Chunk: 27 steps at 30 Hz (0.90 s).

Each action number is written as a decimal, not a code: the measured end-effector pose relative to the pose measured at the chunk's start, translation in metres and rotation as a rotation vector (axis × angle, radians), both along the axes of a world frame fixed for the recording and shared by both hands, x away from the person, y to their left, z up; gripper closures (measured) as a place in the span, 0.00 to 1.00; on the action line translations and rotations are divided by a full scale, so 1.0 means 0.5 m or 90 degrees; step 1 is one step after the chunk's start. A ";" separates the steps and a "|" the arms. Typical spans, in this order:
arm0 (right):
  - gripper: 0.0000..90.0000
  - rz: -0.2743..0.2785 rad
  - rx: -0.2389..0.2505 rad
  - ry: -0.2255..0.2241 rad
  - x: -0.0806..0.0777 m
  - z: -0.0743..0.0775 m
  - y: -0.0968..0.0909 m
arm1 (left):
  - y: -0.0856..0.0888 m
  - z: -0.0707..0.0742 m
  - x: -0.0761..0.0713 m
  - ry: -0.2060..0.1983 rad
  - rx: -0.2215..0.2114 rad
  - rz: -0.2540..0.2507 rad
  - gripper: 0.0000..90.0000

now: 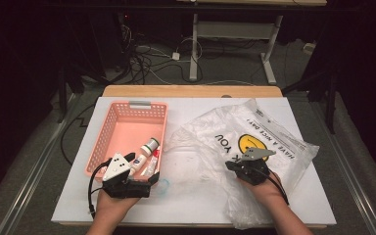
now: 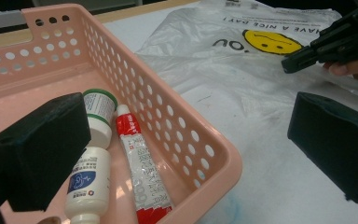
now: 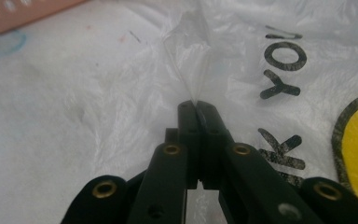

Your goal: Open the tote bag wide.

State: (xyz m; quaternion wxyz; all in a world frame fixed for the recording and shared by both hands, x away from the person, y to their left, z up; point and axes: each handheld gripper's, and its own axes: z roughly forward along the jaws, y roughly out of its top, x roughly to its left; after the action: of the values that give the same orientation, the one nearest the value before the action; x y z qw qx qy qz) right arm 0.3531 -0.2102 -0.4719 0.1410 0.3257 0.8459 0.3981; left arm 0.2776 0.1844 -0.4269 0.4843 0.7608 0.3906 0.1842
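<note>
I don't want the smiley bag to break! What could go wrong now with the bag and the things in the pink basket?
The right gripper is shut on only a thin pinch of the plastic bag, so the film might tear or slip out if pulled hard. The left gripper is open with one jaw inside the pink basket and one outside, so closing might catch the wall instead of the white bottle or the red tube.

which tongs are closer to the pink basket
Left. The left tongs sit at the pink basket's near corner, open over its rim; the right tongs are off to the side, pinching the plastic bag.
</note>
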 end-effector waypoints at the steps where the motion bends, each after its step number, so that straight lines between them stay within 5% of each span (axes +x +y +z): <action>1: 1.00 0.000 0.012 -0.005 -0.001 0.004 -0.004 | 0.000 -0.001 0.001 0.001 0.003 -0.001 0.00; 12: 1.00 -0.010 0.062 -0.085 -0.018 0.056 -0.027 | 0.005 -0.004 0.005 0.003 0.004 0.001 0.00; 27: 1.00 -0.053 0.116 -0.134 0.002 0.121 -0.046 | 0.021 0.002 0.010 0.002 0.001 0.016 0.00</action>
State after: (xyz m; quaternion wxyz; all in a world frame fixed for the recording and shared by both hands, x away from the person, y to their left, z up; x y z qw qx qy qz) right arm 0.3539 -0.2330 -0.4115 0.2149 0.3282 0.7726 0.4991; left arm 0.2826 0.1948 -0.4259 0.4808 0.7567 0.4004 0.1895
